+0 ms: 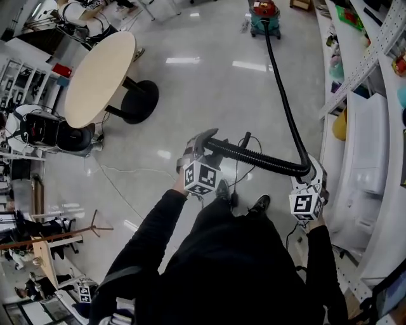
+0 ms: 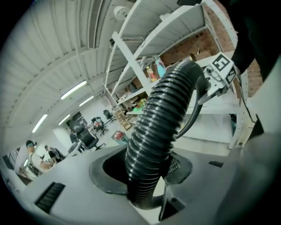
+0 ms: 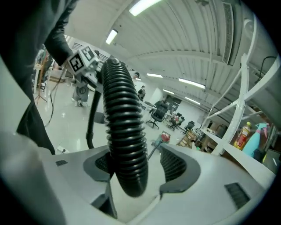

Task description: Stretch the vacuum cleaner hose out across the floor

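Observation:
The red and teal vacuum cleaner [image 1: 264, 16] stands far off on the floor. Its black ribbed hose [image 1: 285, 108] runs from it to my right gripper [image 1: 309, 172], bends there, and crosses left to my left gripper [image 1: 202, 145]. In the left gripper view the hose [image 2: 162, 123] fills the space between the jaws, and the left gripper [image 2: 147, 165] is shut on it. In the right gripper view the hose [image 3: 123, 132] leans on the left pad with a gap to the right pad, so the right gripper [image 3: 140, 165] is open around it.
A round beige table [image 1: 98, 76] on a black base [image 1: 141, 100] stands to the left. White shelving [image 1: 368, 159] lines the right side. A thin black cord [image 1: 244, 149] hangs by the hose, and a pale cable [image 1: 120, 184] lies on the floor.

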The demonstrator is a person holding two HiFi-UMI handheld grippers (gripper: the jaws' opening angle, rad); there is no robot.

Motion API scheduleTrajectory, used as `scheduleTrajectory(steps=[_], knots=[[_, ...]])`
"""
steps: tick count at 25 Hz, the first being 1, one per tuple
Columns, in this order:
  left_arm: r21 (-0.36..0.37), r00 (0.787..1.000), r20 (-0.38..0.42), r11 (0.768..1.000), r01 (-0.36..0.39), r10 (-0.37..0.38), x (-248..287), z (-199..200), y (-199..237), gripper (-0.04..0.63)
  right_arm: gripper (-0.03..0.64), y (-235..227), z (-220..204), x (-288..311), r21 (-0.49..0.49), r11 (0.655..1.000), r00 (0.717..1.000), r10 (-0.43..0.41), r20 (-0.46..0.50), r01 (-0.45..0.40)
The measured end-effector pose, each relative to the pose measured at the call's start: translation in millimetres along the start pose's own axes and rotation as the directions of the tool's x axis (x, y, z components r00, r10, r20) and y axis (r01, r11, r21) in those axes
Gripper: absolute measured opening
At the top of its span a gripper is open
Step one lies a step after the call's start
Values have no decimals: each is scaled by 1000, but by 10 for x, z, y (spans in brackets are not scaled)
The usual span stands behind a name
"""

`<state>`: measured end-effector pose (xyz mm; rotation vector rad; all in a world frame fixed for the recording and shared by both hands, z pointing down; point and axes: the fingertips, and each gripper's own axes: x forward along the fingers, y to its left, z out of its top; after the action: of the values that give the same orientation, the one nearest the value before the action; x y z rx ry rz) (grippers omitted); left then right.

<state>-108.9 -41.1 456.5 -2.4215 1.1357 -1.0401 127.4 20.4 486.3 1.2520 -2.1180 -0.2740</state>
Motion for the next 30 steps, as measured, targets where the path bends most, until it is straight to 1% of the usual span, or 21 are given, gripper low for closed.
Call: scheduleTrajectory(steps=[1, 2, 5, 7, 9, 10, 11, 12, 14, 15, 16, 17, 20, 21, 22, 23, 24, 26, 27, 28, 30], knots=[[44, 1000, 8, 999, -9, 8, -94, 85, -32, 189, 286, -25, -79, -23, -3, 1000, 999, -9, -36, 9], [86, 1000, 9, 996, -15, 15, -173, 158, -66, 187, 301, -21, -113, -59, -14, 1000, 998, -2, -61, 1], [221, 999, -24, 975, -18, 24, -317, 300, -197, 186, 304, 182, 46, -230, -45, 996, 995, 78, -58, -80], [322, 999, -42, 947, 1, 13, -399, 353, -361, 186, 304, 485, 351, -336, -71, 984, 987, 160, -15, -161], [415, 999, -37, 910, 17, -2, -526, 347, -550, 186, 304, 930, 762, -381, -134, 959, 967, 254, 29, -248], [446, 1000, -29, 895, 15, -2, -600, 320, -610, 187, 304, 1175, 970, -367, -174, 942, 954, 298, 40, -287], [462, 1000, -24, 887, 11, 0, -675, 278, -634, 187, 304, 1402, 1157, -323, -213, 925, 944, 328, 38, -313], [465, 1000, -24, 885, 9, 2, -750, 214, -620, 189, 304, 1594, 1317, -249, -244, 914, 941, 338, 20, -324], [454, 999, -35, 891, 14, 3, -918, 20, -534, 189, 304, 1863, 1579, -87, -273, 913, 952, 302, -46, -303], [441, 999, -37, 897, 16, 1, -1011, -94, -490, 189, 282, 1955, 1695, -31, -276, 919, 959, 271, -78, -282], [424, 999, -36, 905, 16, -1, -1103, -211, -454, 189, 181, 2037, 1799, 4, -281, 923, 964, 242, -108, -263], [405, 1000, -29, 914, 11, 1, -1189, -323, -420, 189, 140, 2127, 1887, 26, -295, 921, 965, 223, -135, -254], [360, 999, -4, 932, -42, 47, -1400, -671, -340, 195, 138, 2400, 2032, 55, -355, 902, 964, 187, -191, -246], [343, 997, -11, 937, -62, 70, -1458, -821, -315, 199, 137, 2441, 2035, 56, -358, 902, 963, 175, -206, -241], [315, 995, -24, 945, -87, 99, -1519, -986, -268, 219, 137, 2442, 2024, 47, -348, 908, 962, 164, -218, -234], [270, 991, -36, 956, -117, 131, -1587, -1165, -194, 256, 137, 2414, 2010, 25, -330, 917, 963, 157, -221, -225], [208, 987, -51, 968, -140, 154, -1660, -1362, -118, 274, 137, 2372, 2006, -14, -310, 926, 965, 155, -212, -217], [55, 986, -74, 987, -148, 152, -1803, -1765, -14, 297, 137, 2291, 2039, -142, -285, 936, 973, 166, -159, -206], [-29, 987, -78, 989, -142, 139, -1858, -1941, 8, 301, 137, 2253, 2059, -225, -282, 938, 977, 172, -125, -201], [-112, 989, -80, 985, -133, 125, -1889, -2088, 14, 302, 137, 2212, 2068, -314, -280, 940, 980, 177, -94, -196], [-247, 992, -66, 961, -120, 107, -1867, -2260, 6, 325, 137, 2120, 2066, -490, -267, 945, 982, 184, -45, -189]])
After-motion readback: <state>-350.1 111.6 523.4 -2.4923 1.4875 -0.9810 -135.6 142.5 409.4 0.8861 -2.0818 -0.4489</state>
